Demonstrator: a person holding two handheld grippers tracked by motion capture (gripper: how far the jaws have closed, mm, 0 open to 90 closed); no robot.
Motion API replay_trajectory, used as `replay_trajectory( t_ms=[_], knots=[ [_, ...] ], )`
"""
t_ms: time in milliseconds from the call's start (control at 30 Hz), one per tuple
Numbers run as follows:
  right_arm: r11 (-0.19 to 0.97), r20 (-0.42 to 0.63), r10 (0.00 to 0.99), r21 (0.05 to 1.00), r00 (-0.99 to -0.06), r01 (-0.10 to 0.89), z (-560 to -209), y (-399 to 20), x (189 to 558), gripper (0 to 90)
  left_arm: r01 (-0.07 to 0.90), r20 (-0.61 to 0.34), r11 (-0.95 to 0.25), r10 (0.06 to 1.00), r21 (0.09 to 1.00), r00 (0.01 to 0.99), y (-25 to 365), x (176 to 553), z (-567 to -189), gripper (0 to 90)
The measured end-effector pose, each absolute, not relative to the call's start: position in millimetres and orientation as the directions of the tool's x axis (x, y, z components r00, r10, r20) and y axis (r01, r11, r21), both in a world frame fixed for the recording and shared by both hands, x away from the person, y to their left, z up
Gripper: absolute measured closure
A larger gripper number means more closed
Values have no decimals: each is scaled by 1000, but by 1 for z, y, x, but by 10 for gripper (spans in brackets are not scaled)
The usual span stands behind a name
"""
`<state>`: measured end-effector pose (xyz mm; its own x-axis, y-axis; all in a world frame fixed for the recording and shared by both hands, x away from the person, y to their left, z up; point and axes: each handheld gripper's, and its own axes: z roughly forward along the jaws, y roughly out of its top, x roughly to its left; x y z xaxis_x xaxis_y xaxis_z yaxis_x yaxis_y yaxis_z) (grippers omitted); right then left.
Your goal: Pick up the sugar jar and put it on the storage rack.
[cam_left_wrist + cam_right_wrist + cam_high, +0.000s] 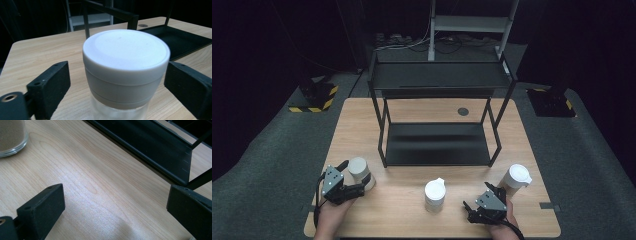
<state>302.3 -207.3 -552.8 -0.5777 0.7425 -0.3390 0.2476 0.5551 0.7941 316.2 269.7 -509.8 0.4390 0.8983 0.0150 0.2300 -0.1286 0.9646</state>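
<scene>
Three white-lidded glass jars stand along the near half of the wooden table (412, 112). My left gripper (354, 176) straddles the left jar (358, 167) at lid height. In the left gripper view the jar (125, 65) sits between the pads (50, 87); a gap shows on the left side, and the right pad is at the lid's edge. My right gripper (476, 195) stands open and empty over bare wood, between the middle jar (435, 195) and the right jar (516, 177). In the right gripper view its jaws (115, 192) are wide apart, with a jar of brown grains (11, 137) at top left.
A black two-tier metal shelf (437, 145) stands mid-table behind the jars, its lower tray (175, 37) close to the left jar and its edge (155, 150) ahead of the right gripper. A dark round grommet (463, 111) sits at the table's back. Dark carpet surrounds the table.
</scene>
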Motion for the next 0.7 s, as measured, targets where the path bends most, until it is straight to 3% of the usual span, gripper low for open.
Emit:
replay_trajectory(
  t_ms=[367, 700],
  knots=[
    [553, -335, 744, 795, -578, 251, -553, -207, 303, 12, 221, 19, -132, 893, 966, 451, 270, 317, -513, 246],
    [550, -332, 745, 796, -578, 251, -553, -208, 302, 12, 222, 23, -139, 889, 965, 458, 269, 315, -514, 327]
  ],
)
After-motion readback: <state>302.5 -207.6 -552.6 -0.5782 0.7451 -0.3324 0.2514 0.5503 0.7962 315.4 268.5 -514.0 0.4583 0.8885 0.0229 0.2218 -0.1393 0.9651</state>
